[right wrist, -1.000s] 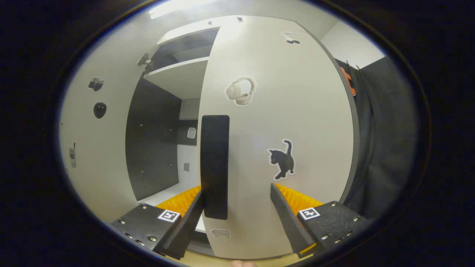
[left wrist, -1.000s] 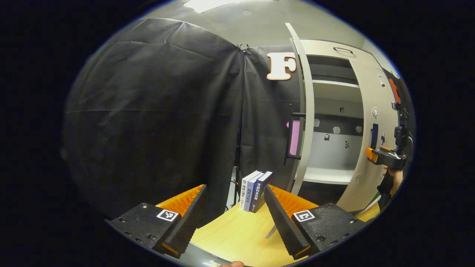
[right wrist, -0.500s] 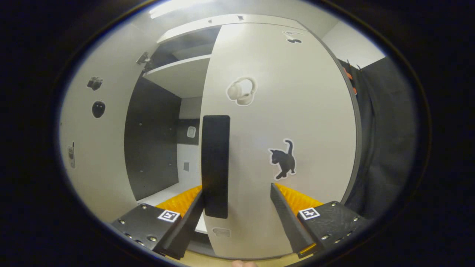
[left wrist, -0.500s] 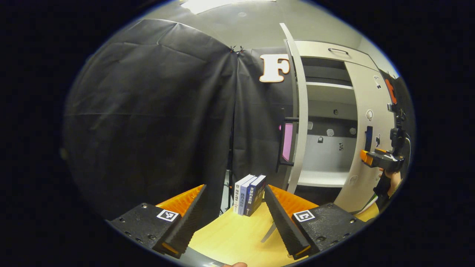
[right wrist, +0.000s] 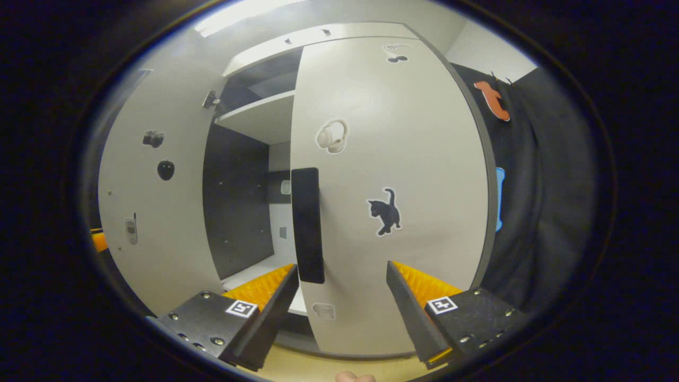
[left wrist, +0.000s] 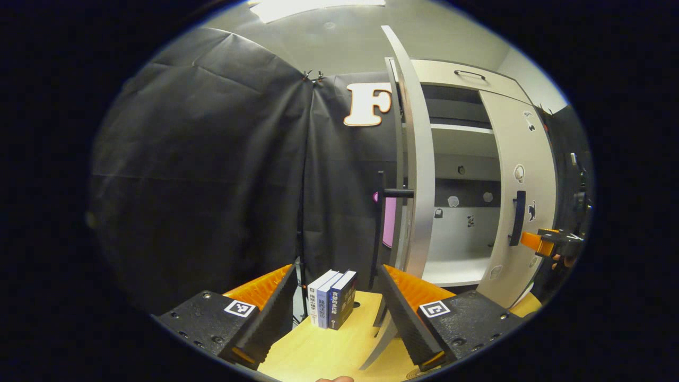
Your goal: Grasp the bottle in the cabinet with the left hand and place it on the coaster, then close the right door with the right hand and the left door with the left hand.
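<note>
In the left gripper view, the left hand-held gripper (left wrist: 337,313) sits lowest, its fingers spread wide with nothing between them, over the wooden desk (left wrist: 329,353). Just past the fingers, a few books (left wrist: 332,300) stand upright on the desk. Beyond them the left door (left wrist: 416,175) of the cabinet (left wrist: 461,79) stands edge-on and wide open, its dark handle (left wrist: 395,193) sticking out to the side. Farther right, the right door (left wrist: 522,196) looks almost shut, and the right hand-held gripper (left wrist: 549,244) is near its lower part.

In the right gripper view, the right hand-held gripper (right wrist: 339,313) is also spread wide and empty, close in front of the right door (right wrist: 387,185), with the dark handle (right wrist: 307,225) of that door just above its left finger. A narrow gap beside the handle shows the inside shelf (right wrist: 260,114).

I can't pick out the bottle or the coaster here; the part of the cabinet in sight has no bottle in it. So the bottle step seems done, the right door is nearly closed, and the left door is left to close.
</note>
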Available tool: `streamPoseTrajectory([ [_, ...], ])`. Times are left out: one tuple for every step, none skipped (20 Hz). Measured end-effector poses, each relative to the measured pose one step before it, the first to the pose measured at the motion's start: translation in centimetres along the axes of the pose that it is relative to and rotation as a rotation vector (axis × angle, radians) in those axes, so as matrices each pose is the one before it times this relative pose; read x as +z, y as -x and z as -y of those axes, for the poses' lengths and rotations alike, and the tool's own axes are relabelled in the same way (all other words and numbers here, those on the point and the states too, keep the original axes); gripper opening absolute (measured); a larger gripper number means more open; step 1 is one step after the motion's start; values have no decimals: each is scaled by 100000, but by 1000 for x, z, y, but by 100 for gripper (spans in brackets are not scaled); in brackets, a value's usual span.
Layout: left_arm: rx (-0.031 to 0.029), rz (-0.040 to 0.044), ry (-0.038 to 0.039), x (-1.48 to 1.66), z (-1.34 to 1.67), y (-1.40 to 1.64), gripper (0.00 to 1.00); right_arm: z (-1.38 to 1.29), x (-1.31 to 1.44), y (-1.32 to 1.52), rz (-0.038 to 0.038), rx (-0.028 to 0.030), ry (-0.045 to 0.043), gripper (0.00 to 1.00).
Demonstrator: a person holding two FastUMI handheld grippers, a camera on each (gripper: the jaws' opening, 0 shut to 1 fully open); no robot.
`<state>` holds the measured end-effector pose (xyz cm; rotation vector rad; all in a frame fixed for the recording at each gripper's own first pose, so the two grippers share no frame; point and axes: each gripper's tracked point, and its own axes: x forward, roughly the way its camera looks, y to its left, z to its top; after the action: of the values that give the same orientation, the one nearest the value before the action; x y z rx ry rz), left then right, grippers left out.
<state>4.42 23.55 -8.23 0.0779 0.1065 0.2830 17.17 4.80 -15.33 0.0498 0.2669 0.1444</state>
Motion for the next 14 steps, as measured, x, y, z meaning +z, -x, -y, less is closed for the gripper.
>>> streamPoseTrajectory([
  [-1685, -919, -1239, -164, 21, -291, 95, 341, -280, 430, -663, -702, 842, 100],
  [-3347, 557, -57, 139, 291, -167, 92, 421, -387, 459, -992, -1006, 410, 97],
  [-4429, -102, 1016, 257, 627, -229, 90, 480, -314, 330, -738, -1038, -45, 97],
  [-4323, -1504, 1537, -231, 500, -44, 90, 515, -339, 313, -684, -1096, -442, 100],
  [-3678, -1520, 1407, -221, 496, -48, 89, 495, -352, 254, -1085, -1043, -719, 100],
  [-2813, -837, 630, -6, 399, -22, 88, 579, -462, 361, -1268, -1294, -732, 100],
  [-1815, -307, 78, 45, 328, -79, 88, 652, -310, 380, -1039, -1457, -739, 100],
  [-1490, 139, 115, 55, 355, 64, 87, 643, -253, 458, -703, -1225, -750, 100],
  [-1722, 239, 348, 77, 587, 3, 93, 592, -247, 431, -517, -1177, -798, 100],
  [-2152, -375, 294, -157, 876, -136, 87, 556, -239, 473, -526, -932, -707, 100],
  [-2705, 55, -187, -92, 977, -177, 92, 518, -224, 344, -657, -777, -412, 100],
  [-2725, -571, -673, -37, 915, -108, 92, 566, -167, 403, -559, -797, -149, 100],
  [-2514, -167, -612, -53, 1055, -89, 92, 401, -43, 297, -379, -578, -150, 97],
  [-2194, -23, -227, 37, 915, -267, 92, 317, 21, 375, -125, -428, -289, 100],
])
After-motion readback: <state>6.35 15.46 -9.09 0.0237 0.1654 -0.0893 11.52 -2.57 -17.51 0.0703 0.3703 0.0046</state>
